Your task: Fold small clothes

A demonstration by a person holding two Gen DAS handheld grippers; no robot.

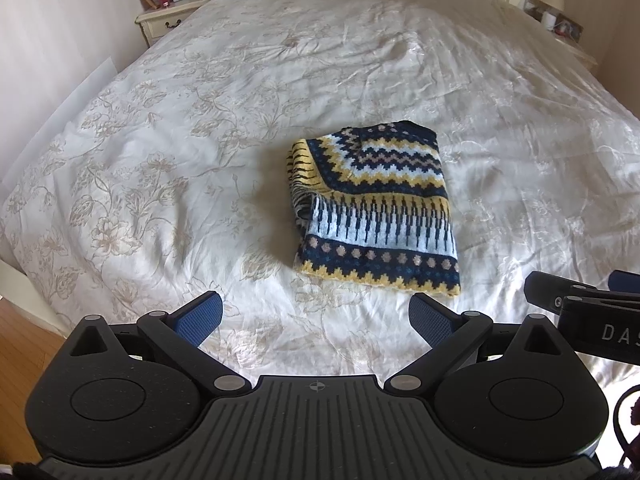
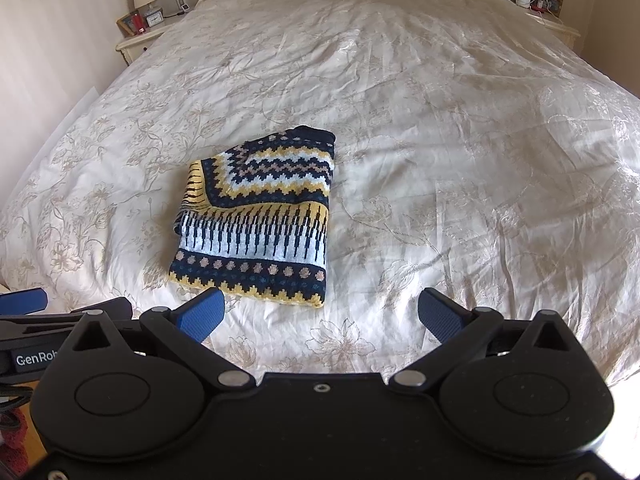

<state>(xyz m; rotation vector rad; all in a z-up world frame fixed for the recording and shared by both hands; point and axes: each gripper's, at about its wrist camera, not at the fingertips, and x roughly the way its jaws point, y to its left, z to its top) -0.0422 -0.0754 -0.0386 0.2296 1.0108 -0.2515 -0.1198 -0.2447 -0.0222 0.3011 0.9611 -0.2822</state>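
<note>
A folded knitted garment (image 1: 374, 208) lies flat mid-bed (image 1: 200, 140), long axis running foot to headboard. Left tongs (image 1: 316, 316) and right tongs (image 2: 320, 314) hover near the foot edge, spread wide, empty.

Floral bedspread (image 1: 200, 120), folded patterned knit (image 1: 376, 208)

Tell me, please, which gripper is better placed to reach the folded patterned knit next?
Probably left: the patterned knit lies nearly straight ahead of the open left gripper, but left of the open right gripper.
</note>
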